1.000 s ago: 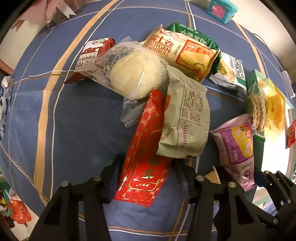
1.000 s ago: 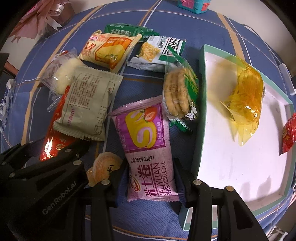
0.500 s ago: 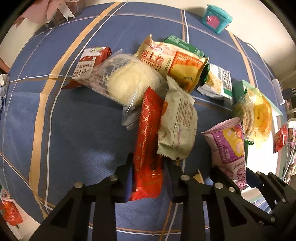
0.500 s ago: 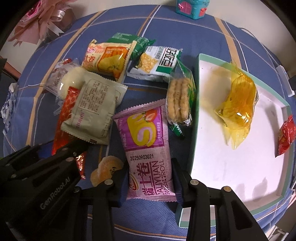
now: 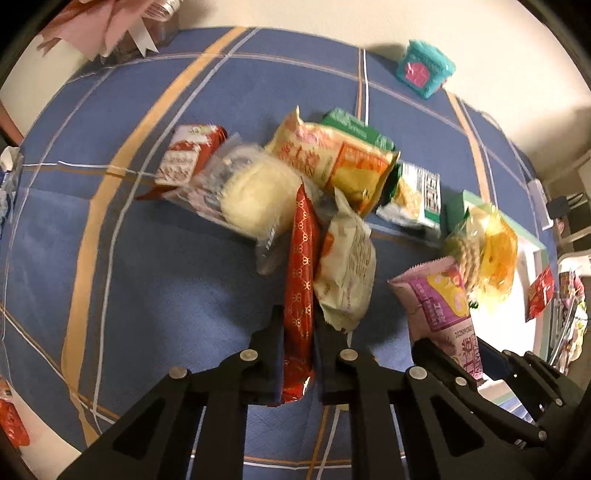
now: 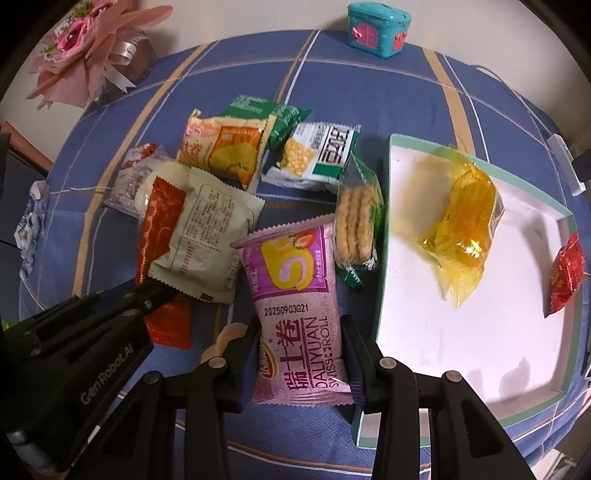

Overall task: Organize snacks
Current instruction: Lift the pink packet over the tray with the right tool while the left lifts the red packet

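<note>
My left gripper (image 5: 298, 325) has its jaws closing tight on the lower end of a long red packet (image 5: 300, 280), pads pressing both sides; the packet stands on edge and hangs above the blue cloth. A beige packet (image 5: 347, 273) leans against it. My right gripper (image 6: 301, 343) is shut on a purple Swiss roll packet (image 6: 295, 295), held by its long sides just left of the white tray (image 6: 461, 332). The tray holds a yellow bag (image 6: 465, 221) and a small red packet (image 6: 567, 273). In the right wrist view the left gripper (image 6: 155, 291) shows at the lower left.
Loose snacks lie on the cloth: a cracker pack (image 6: 356, 225), a yellow roll pack (image 6: 229, 151), a green pack (image 6: 266, 114), a white-green pack (image 6: 317, 155), a wrapped bun (image 5: 255, 195), a red-white pack (image 5: 188, 155). A teal tin (image 6: 376, 29) and pink bouquet (image 6: 85, 48) stand behind.
The left jaws closed onto the red packet, which turned on edge and lifted. Both grippers rose, the right one carrying the purple packet up off the cloth.
</note>
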`<state>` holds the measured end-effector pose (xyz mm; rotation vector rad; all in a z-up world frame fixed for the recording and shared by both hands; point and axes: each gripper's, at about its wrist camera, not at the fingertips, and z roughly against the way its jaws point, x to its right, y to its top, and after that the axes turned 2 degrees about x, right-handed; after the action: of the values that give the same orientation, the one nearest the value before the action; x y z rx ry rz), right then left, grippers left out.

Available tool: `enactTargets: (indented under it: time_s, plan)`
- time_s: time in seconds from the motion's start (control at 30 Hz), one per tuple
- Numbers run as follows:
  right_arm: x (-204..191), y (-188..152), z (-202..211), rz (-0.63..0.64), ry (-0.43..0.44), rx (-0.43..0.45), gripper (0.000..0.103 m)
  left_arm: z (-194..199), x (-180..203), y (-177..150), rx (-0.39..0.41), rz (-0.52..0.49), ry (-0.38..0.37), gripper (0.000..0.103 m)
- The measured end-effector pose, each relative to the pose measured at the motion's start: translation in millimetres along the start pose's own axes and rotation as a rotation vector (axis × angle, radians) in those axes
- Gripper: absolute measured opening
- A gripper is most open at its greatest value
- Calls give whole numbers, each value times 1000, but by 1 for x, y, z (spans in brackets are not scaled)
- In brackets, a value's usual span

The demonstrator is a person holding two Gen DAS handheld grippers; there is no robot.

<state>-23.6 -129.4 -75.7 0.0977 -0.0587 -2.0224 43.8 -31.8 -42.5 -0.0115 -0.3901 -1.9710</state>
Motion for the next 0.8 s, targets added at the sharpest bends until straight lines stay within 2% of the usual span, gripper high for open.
enactTargets:
  time_s: [0.13, 0.17, 0.2, 0.3, 0.47, 0.5, 0.8]
  plan:
    - [5, -2, 27, -12, 9, 37, 42, 29, -7, 10, 66, 7, 1, 13]
    - [6, -2, 32, -33, 23, 247, 42, 35, -9, 11, 84, 9, 6, 13]
    - [8, -3, 38, -37, 26, 264, 42, 41, -12, 12, 101, 14, 5, 13]
    - [14, -6, 53, -50, 26, 310, 42, 59, -18, 14, 153, 32, -9, 13]
    - [20, -14, 70, -72, 33, 358, 42, 65, -18, 9, 220, 45, 5, 13]
    - [21, -15, 73, -80, 32, 386, 42, 67, -19, 9, 227, 47, 4, 13]
    - [29, -8, 65, -117, 28, 408, 42, 61, -9, 7, 241, 39, 8, 13]
